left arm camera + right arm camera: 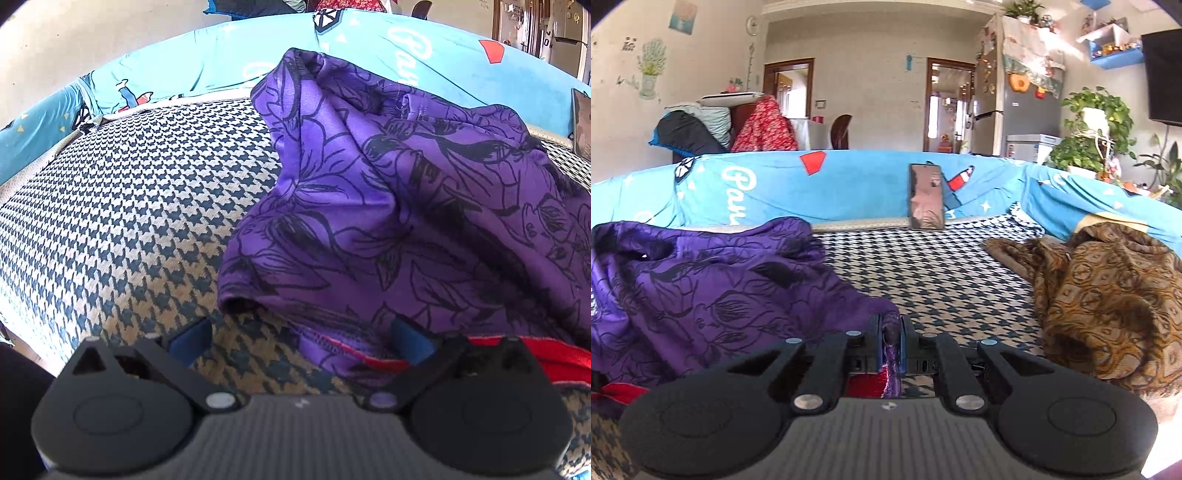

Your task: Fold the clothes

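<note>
1. The right claw [889,345] is pinched tight on a bunched edge of the purple floral garment [713,291], with a red trim showing between its blue pads.
2. The left claw [301,339] stands wide open and holds nothing; the garment's near hem, with its red lining [535,356], lies between and just beyond its fingers.
3. The garment lies crumpled in a heap on the houndstooth sofa seat [129,206], partly lifted where the right claw grips it.
4. My reading: folding has barely begun. No crease or flat fold is visible, so spreading, folding and setting aside all remain.
5. A brown patterned cloth [1108,295] lies unfolded on the seat, well apart from the purple one.
6. No basket, box or other container is in view; a phone [925,195] leans against the blue sofa cover [849,184].
</note>
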Action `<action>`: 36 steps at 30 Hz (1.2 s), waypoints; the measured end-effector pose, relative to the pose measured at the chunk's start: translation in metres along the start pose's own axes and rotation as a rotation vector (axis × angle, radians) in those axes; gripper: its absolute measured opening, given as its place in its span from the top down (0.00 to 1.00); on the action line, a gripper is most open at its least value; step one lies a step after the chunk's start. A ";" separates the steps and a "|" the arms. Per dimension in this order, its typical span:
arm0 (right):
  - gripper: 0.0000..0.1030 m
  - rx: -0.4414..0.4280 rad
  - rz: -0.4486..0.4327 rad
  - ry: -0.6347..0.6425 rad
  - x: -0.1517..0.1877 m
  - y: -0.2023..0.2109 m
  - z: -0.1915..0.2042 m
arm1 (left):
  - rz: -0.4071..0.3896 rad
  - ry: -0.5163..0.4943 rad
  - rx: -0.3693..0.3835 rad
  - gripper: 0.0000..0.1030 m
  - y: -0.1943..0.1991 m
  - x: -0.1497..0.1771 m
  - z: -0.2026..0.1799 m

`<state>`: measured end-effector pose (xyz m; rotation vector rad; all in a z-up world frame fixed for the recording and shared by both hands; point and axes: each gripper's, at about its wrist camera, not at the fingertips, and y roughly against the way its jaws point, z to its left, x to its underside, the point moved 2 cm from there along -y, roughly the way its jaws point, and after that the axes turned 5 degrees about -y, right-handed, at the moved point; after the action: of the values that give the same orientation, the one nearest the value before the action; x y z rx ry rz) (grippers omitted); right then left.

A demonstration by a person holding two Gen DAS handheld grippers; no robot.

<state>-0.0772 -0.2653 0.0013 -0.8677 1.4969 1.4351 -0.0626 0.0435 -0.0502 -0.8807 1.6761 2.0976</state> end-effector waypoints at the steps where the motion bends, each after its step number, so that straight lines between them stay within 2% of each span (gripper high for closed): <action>1: 0.92 0.020 0.004 -0.018 0.000 -0.002 -0.007 | -0.001 -0.002 0.001 0.00 0.001 0.000 -0.001; 5: 0.92 0.085 0.003 -0.069 -0.001 -0.005 -0.031 | -0.001 -0.005 0.015 0.00 0.003 0.000 -0.003; 11: 0.93 0.163 -0.014 -0.079 -0.003 -0.010 -0.043 | 0.001 -0.032 0.056 0.00 0.010 0.006 -0.007; 19: 0.93 0.195 -0.009 -0.088 -0.005 -0.026 -0.045 | 0.000 -0.076 0.103 0.00 0.018 0.012 -0.012; 22: 0.93 0.205 0.072 -0.146 0.002 -0.037 -0.054 | 0.011 -0.068 0.108 0.00 0.017 0.014 -0.010; 25: 0.89 0.205 0.138 -0.142 0.011 -0.042 -0.057 | 0.024 -0.066 0.113 0.00 0.016 0.014 -0.008; 26: 0.83 0.210 0.150 -0.134 0.014 -0.042 -0.058 | 0.026 -0.070 0.112 0.00 0.016 0.015 -0.008; 27: 0.78 0.226 0.143 -0.134 0.014 -0.040 -0.059 | 0.029 -0.074 0.110 0.00 0.016 0.015 -0.009; 29: 0.77 0.250 0.121 -0.164 0.012 -0.034 -0.067 | 0.032 -0.078 0.110 0.00 0.017 0.016 -0.009; 33: 0.76 0.218 0.104 -0.268 0.008 -0.022 -0.083 | 0.032 -0.070 0.116 0.00 0.017 0.015 -0.008; 36: 0.76 0.179 0.071 -0.255 0.003 -0.011 -0.080 | 0.026 -0.059 0.120 0.00 0.017 0.014 -0.007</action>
<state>-0.0776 -0.3455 -0.0090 -0.5070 1.4458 1.3807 -0.0816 0.0302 -0.0465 -0.7574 1.7704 1.9955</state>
